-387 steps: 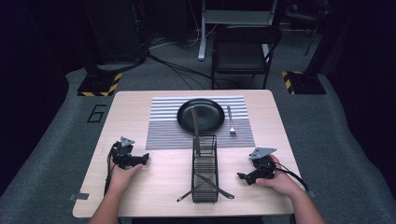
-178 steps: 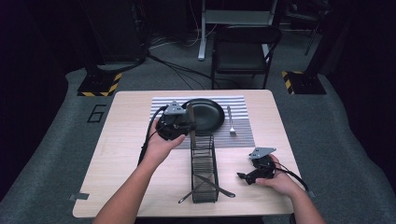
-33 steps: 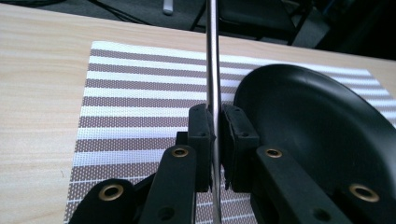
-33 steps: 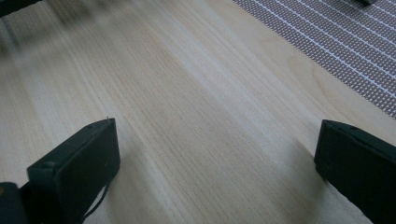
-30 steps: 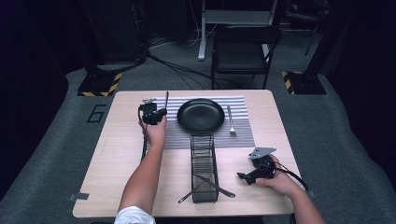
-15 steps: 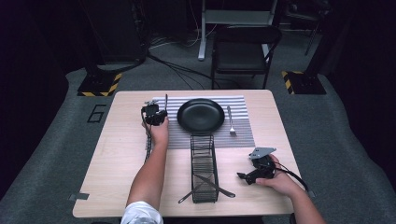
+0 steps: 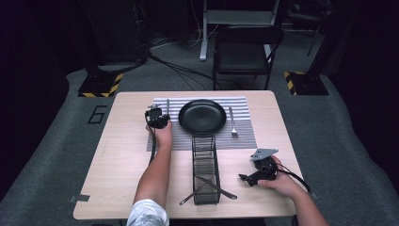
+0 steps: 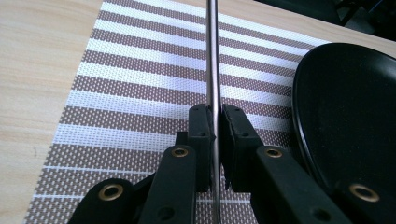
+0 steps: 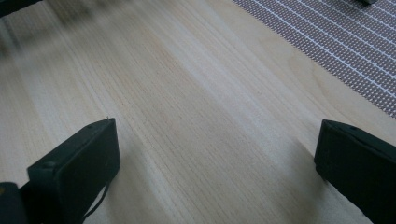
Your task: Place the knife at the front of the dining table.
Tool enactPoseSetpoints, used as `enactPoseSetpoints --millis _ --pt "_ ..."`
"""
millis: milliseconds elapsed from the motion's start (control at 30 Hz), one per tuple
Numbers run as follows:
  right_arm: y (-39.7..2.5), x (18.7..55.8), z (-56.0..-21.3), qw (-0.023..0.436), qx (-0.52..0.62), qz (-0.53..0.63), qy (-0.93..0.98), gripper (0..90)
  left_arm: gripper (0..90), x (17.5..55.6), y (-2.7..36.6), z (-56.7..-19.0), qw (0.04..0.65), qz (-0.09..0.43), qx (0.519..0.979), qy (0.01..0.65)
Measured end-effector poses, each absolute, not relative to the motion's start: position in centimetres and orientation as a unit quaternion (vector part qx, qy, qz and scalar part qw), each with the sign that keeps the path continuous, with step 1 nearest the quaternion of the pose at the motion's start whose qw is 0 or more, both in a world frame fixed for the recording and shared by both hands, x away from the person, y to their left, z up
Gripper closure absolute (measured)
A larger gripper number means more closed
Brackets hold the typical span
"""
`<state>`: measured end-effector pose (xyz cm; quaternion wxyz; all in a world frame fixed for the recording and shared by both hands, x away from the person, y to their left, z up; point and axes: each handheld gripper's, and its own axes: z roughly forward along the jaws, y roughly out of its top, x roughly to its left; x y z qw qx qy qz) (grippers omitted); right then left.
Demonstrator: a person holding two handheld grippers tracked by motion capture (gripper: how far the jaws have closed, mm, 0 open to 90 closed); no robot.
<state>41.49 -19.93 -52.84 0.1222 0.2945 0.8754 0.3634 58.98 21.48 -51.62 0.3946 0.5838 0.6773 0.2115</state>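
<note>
A "6" on the floor (image 7: 56, 141)

Black jaws (brass eyelets), seemingly white sleeve (image 7: 147, 212).

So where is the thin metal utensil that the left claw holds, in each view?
High view: thin metal utensil on the striped placemat, left of the round black plate, at the left claw.
Left gripper view: upright at centre, clamped.
Right gripper view: not in it.
Shared landmark: the placemat.

plate (image 7: 202, 116) blocks placemat (image 7: 244, 136) centre | rack (image 7: 205, 169) splits near table (image 7: 117, 160) | 2 wood sides open
</note>
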Motion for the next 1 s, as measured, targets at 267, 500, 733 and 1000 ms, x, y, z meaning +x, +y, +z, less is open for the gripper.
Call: enactPoseSetpoints --millis 267,500,733,1000 --pt "-19.93 41.49 -52.84 0.122 0.294 0.363 0.875 0.0 82.5 59.17 21.6 -52.01 0.387 0.212 0.587 0.678" --pt "-19.93 41.52 -52.84 0.12 0.293 0.364 0.876 0.0 82.0 59.26 21.82 -52.3 0.383 0.201 0.586 0.685" --pt "-19.94 41.58 -52.84 0.121 0.29 0.364 0.877 0.0 81.4 59.25 21.82 -52.31 0.383 0.205 0.589 0.682" --pt "-19.94 41.56 -52.84 0.122 0.291 0.364 0.877 0.0 75.7 59.13 22.17 -51.8 0.384 0.21 0.592 0.677"
